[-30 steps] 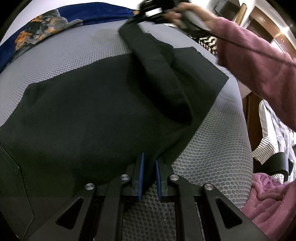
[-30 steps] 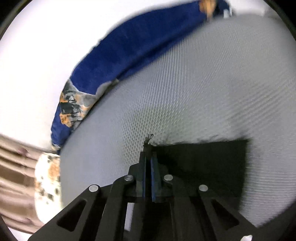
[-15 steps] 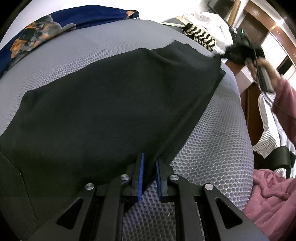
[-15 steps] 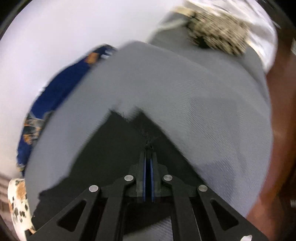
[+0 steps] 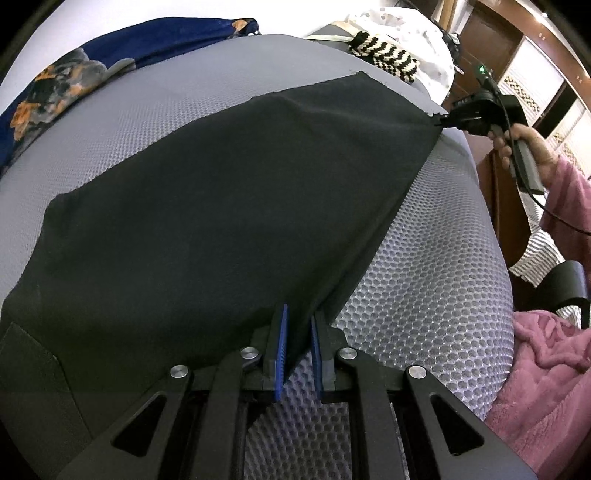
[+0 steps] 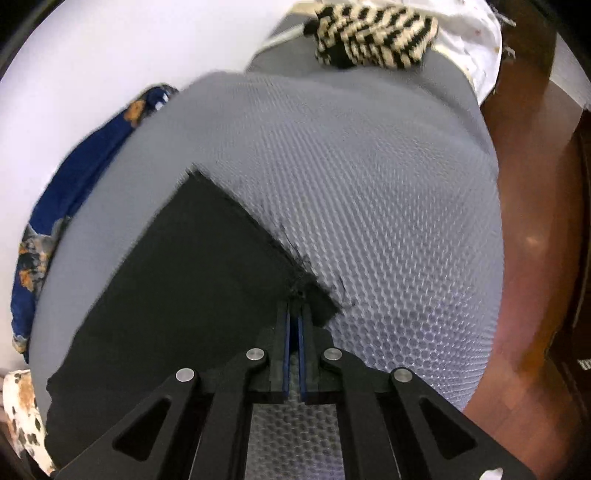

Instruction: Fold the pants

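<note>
Black pants (image 5: 221, 206) lie stretched flat over a grey mesh mattress (image 5: 424, 295). My left gripper (image 5: 298, 314) is shut on the near edge of the cloth, which runs up between its blue pads. At the far right the right gripper (image 5: 441, 120), held in a person's hand (image 5: 532, 147), pinches the far hem corner and pulls the edge taut. In the right wrist view the right gripper (image 6: 294, 304) is shut on the frayed corner of the pants (image 6: 184, 280), just above the mattress (image 6: 388, 206).
A blue patterned cloth (image 5: 74, 81) lies along the mattress's far left edge. A black-and-cream zigzag knit (image 6: 373, 33) and a white garment (image 5: 406, 40) sit at the far end. Pink fleece (image 5: 546, 369) is at the right. Wooden floor (image 6: 535, 221) lies beyond the mattress's right edge.
The right gripper carried the pant leg from the far left across to the right, unfolding the doubled-over cloth until it lies flat and taut. The left gripper kept its hold in place.
</note>
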Tool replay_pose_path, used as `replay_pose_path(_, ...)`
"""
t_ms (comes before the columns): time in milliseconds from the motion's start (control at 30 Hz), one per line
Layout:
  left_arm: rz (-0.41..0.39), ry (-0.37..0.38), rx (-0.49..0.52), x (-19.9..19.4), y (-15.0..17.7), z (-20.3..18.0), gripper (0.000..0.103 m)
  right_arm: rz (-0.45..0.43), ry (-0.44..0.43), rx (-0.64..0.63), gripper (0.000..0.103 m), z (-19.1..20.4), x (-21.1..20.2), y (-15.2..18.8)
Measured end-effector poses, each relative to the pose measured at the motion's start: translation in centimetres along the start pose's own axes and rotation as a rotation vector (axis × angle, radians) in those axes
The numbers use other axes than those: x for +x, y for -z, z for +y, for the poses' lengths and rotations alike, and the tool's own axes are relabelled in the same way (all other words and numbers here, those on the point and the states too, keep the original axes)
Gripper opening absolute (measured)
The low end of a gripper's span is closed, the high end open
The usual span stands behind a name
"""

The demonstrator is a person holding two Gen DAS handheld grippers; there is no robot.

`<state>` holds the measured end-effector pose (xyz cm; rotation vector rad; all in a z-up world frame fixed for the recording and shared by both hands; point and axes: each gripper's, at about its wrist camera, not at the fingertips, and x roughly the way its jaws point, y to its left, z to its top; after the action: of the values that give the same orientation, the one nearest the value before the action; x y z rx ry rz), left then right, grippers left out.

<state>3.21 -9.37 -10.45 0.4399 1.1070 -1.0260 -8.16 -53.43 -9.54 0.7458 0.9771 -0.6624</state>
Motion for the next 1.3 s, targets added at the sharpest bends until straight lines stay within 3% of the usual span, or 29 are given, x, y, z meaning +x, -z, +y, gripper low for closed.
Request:
replay_pose_path(100,0.0,0.008,-0.014,0.0,0.0,0.3,0.013,0.007,0.006,-0.001,0.004,0.2,-0.2,0.1)
replay_pose_path(167,0.001,0.022,-0.028,-0.1,-0.1,0.7,0.016,0.034,0.002,-0.007,0.013,0.1,-0.2,-0.2)
replay_pose_path(267,0.007,0.061,-0.066,-0.8,-0.2,1.3,0.023,-0.001,0.018,-0.027,0.025,0.3,-1.6,-1.3)
replay_pose_path(367,-0.032,0.098,-0.098,-2.2,-0.4,1.6,0.041,-0.025,-0.018,-0.089,0.025,1.5,-2.4,-3.5)
replay_pose_path(500,-0.098,0.103,-0.144,-4.2,-0.7,2.4,0.044,0.008,-0.131,-0.193,0.025,5.0,-0.8,-7.0)
replay_pose_path(567,-0.137,0.063,-0.205,-5.1,-0.7,3.8,0.045,0.037,-0.171,-0.22,0.024,6.6,0.9,-8.5)
replay_pose_path(833,-0.224,-0.137,-0.553,-7.3,2.0,11.6,0.045,0.102,-0.19,-0.248,0.024,9.8,6.1,-11.4)
replay_pose_path(1033,-0.231,-0.247,-0.7,-8.6,5.0,15.5,0.045,0.127,-0.175,-0.279,0.025,10.4,7.6,-11.6)
replay_pose_path(1100,-0.226,-0.295,-0.726,-8.7,5.8,16.5,0.045,0.111,-0.169,-0.306,0.015,10.9,7.3,-11.5)
replay_pose_path(1133,-0.228,-0.312,-0.742,-8.9,6.2,17.0,0.045,0.105,-0.163,-0.321,0.006,11.1,7.2,-11.4)
replay_pose_path(1300,-0.248,-0.36,-0.778,-9.5,7.3,18.2,0.045,-0.028,-0.065,-0.383,0.002,12.4,5.1,-10.6)
